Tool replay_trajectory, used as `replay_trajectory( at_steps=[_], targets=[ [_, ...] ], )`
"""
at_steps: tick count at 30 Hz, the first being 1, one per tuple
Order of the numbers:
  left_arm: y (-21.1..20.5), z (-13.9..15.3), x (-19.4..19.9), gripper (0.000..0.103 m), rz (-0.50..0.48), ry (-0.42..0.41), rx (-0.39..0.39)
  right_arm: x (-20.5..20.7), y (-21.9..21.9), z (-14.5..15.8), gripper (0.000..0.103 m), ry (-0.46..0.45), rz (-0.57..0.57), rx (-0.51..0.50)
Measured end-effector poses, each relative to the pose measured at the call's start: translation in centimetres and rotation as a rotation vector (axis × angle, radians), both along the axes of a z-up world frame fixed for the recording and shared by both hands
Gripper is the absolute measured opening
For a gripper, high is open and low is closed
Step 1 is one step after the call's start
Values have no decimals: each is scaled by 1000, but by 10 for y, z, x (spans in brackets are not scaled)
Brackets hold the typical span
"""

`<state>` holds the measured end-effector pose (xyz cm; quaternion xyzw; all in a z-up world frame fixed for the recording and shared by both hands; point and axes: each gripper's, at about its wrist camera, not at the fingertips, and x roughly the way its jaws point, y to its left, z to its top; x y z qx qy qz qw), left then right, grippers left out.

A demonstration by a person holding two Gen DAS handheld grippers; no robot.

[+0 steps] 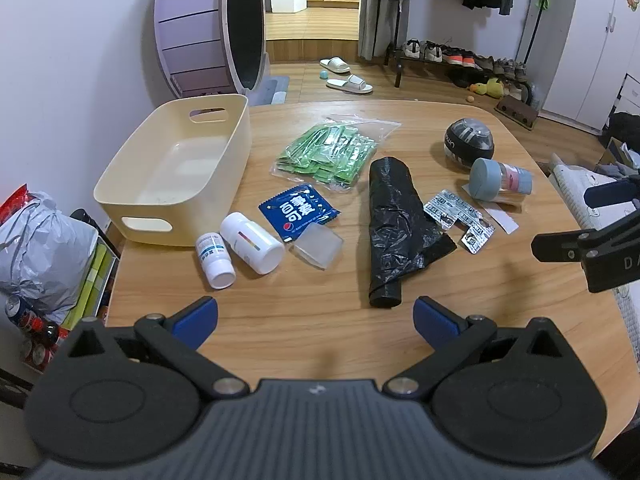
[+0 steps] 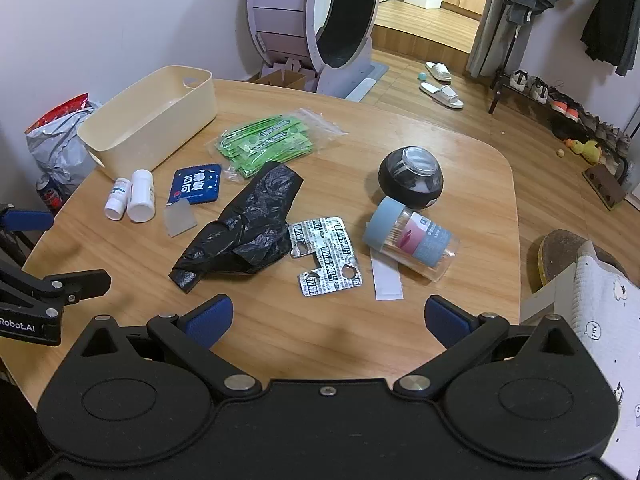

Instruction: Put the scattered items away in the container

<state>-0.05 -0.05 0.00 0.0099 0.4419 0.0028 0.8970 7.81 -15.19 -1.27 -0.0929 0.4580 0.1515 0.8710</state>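
Our left gripper (image 1: 316,318) hovers over the near edge of the wooden table (image 1: 312,344), its blue-padded fingers spread wide with nothing between them. Our right gripper (image 2: 328,320) hangs likewise, fingers apart and holding nothing.

The cream bin (image 1: 176,168) sits at the table's far left corner, and we see nothing in it. Just beside its near end lie two white pill bottles (image 1: 240,250). A clear zip bag of green sachets (image 1: 330,152) lies right of the bin. A clear jar with a grey-blue lid (image 2: 408,236) lies on its side, touching the black ball (image 2: 412,176).

The blue packet (image 2: 196,184) bears Chinese characters; in the left view a Pepsi logo shows. The foil blister sheet (image 2: 326,254) carries print too small to read, beside the crumpled black plastic bag (image 2: 246,224).

Beyond the table stand a purple wheel (image 2: 316,12), slippers (image 2: 440,84) and a shoe rack (image 1: 460,60).
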Motion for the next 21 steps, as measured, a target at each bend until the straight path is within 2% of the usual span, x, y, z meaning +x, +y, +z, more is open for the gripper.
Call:
replay_trajectory(
  at_steps=[21],
  targets=[
    [-5, 0, -4, 103, -15, -3, -5, -1, 2, -2, 103, -2, 12, -23]
  ],
)
